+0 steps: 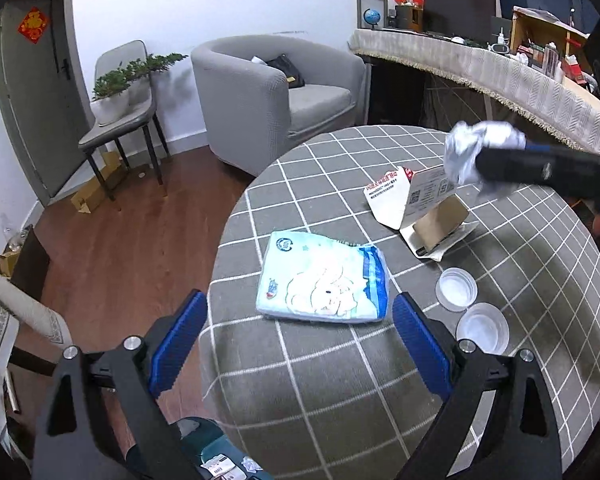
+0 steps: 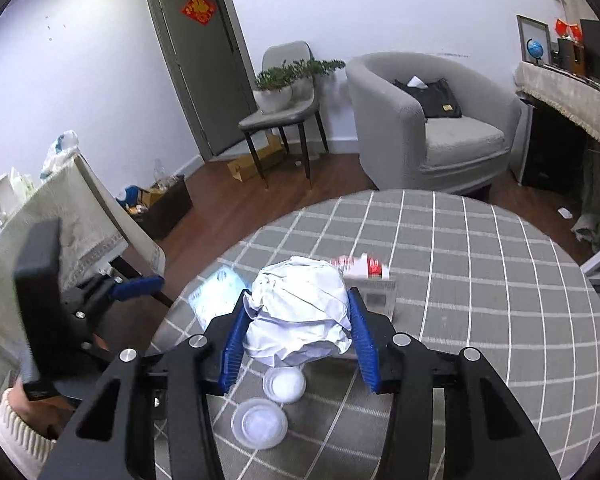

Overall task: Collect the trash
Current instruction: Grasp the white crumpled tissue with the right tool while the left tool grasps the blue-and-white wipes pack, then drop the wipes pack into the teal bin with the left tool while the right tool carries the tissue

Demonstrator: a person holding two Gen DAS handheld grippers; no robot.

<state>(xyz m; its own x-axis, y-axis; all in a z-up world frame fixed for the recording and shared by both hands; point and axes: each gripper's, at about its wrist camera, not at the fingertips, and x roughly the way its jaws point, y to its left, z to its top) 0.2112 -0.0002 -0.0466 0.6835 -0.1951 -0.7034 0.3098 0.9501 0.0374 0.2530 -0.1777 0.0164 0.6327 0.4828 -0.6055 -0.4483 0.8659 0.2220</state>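
1. Your left tool point(image 1: 300, 340) hung with its blue pads spread wide and nothing between them, above the near edge of the checked surface point(image 1: 340, 400). Below it, off the surface's edge, sat what looked like a dark bin point(image 1: 204, 440) with scraps in it; I judged that to be where the trash was meant to go.
2. Just ahead of that tool lay the pale blue wipes packet point(image 1: 324, 284), flat and apart from everything else. If it counted as trash, you needed to come down with one pad on each long side and pinch the soft pack, not scrape it along the cloth.
3. Your right tool point(image 2: 298, 332) was pinching the crumpled white paper ball point(image 2: 300, 308) between its blue pads, lifted clear of the surface. The grip looked fair, yet the ball bulged well past the pads, so a steady squeeze mattered during the carry.
4. Under the ball sat two clear plastic lids point(image 2: 260, 424), side by side on the surface. You did well to pass above them.
5. Further right stood the opened cardboard package point(image 1: 424, 204) with red print, propped up. I reckoned it would need a grip on one flap or wall.
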